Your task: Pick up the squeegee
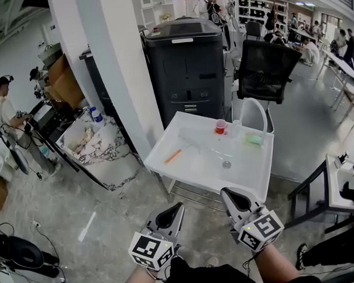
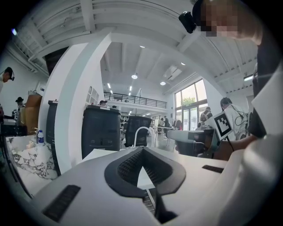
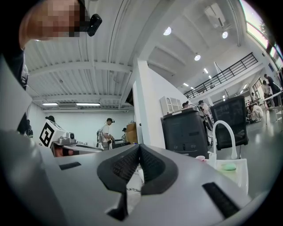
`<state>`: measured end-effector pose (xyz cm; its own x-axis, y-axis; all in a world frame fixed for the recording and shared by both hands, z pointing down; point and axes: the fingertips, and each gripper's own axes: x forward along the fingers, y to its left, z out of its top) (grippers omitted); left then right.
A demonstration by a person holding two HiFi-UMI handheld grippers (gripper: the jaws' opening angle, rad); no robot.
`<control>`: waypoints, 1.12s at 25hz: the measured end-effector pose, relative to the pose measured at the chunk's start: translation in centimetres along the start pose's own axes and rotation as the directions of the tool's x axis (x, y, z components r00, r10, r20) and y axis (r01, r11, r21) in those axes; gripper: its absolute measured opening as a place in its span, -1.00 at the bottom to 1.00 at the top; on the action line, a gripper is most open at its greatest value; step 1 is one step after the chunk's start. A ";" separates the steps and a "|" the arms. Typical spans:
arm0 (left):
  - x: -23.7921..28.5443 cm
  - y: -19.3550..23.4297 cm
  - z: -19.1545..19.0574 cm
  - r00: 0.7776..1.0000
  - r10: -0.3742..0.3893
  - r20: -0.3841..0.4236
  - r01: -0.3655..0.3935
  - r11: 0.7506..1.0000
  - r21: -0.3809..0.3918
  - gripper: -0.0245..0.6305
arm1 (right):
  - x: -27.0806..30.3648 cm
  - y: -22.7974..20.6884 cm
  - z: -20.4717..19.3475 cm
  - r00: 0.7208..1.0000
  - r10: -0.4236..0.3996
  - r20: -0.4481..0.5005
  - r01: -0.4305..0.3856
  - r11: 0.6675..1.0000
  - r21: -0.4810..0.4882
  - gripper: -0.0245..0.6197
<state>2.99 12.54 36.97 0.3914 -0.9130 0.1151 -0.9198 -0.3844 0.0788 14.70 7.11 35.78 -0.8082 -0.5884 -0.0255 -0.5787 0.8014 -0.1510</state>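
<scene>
plainly the squeegee lies aslant on the left half of the tabletop, handle toward its near edge; left tool is nearer than right tool, both closed, empty.

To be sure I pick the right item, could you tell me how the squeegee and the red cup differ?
The squeegee lies flat at the left of the sink; the red cup stands upright near the back. The squeegee is long and thin with an orange handle; the red cup is short and round. Both rest in the white sink.
</scene>
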 end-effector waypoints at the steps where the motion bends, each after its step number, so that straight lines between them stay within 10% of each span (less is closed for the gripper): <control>1: 0.0 0.4 0.0 1.000 -0.001 0.001 0.001 1.000 0.000 -0.87 | 0.4 0.0 0.0 1.000 -0.001 -0.001 0.001 1.000 0.000 -0.87; 28: 2.8 20.4 0.2 0.992 -0.123 -0.013 0.122 0.991 -0.061 -0.87 | 18.9 1.3 -1.2 0.987 -0.159 -0.040 0.159 0.987 -0.008 -0.87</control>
<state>-14.71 2.13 38.70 0.5017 -0.8570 0.1179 -0.8619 -0.4835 0.1528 -1.50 -2.86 36.29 -0.7098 -0.7034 0.0385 -0.7004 0.6988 -0.1454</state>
